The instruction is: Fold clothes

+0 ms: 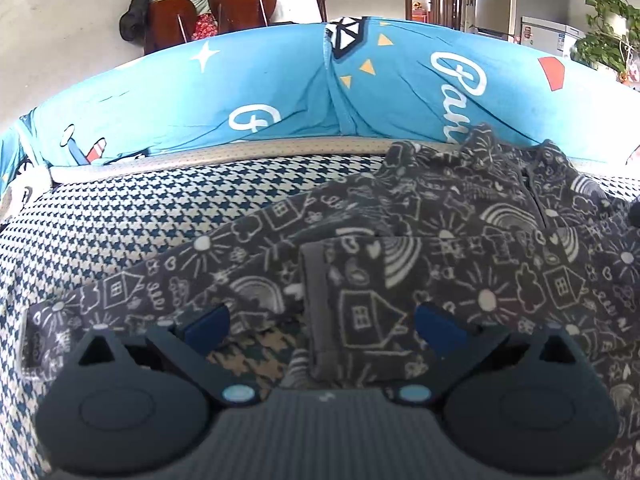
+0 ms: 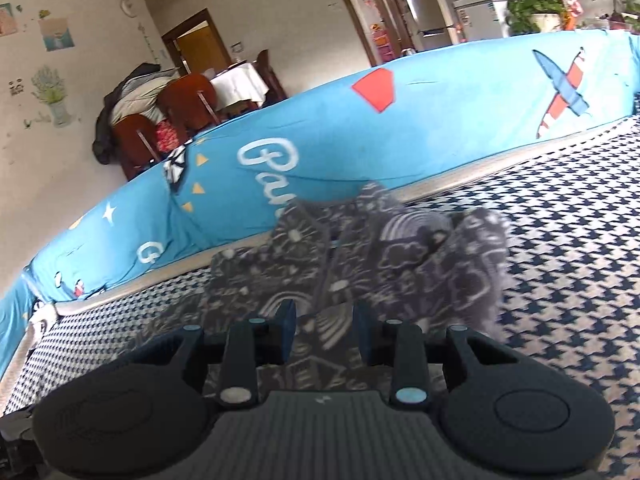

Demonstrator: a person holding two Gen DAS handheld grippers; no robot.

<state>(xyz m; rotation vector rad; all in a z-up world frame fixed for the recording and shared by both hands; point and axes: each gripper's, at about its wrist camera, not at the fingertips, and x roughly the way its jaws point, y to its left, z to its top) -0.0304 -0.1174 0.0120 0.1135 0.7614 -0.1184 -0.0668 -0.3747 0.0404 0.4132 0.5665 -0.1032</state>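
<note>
A dark grey garment (image 1: 440,220) printed with white houses, suns and rainbows lies spread on a houndstooth cover (image 1: 140,216). One sleeve is folded inward, and its plain grey cuff (image 1: 314,280) lies across the body. My left gripper (image 1: 322,320) hovers just over that cuff, open wide, with nothing pinched. In the right wrist view the same garment (image 2: 360,248) lies bunched and partly blurred ahead. My right gripper (image 2: 324,328) sits low over its near edge. Its jaws stand a narrow gap apart, and cloth shows below them, not pressed between the pads.
A blue sheet with cartoon prints (image 1: 280,80) (image 2: 440,120) rises as a wall behind the cover (image 2: 560,240). Beyond it stand brown chairs (image 1: 240,4) piled with coats, a fridge and potted plants (image 1: 608,28). Bare houndstooth lies left of the garment.
</note>
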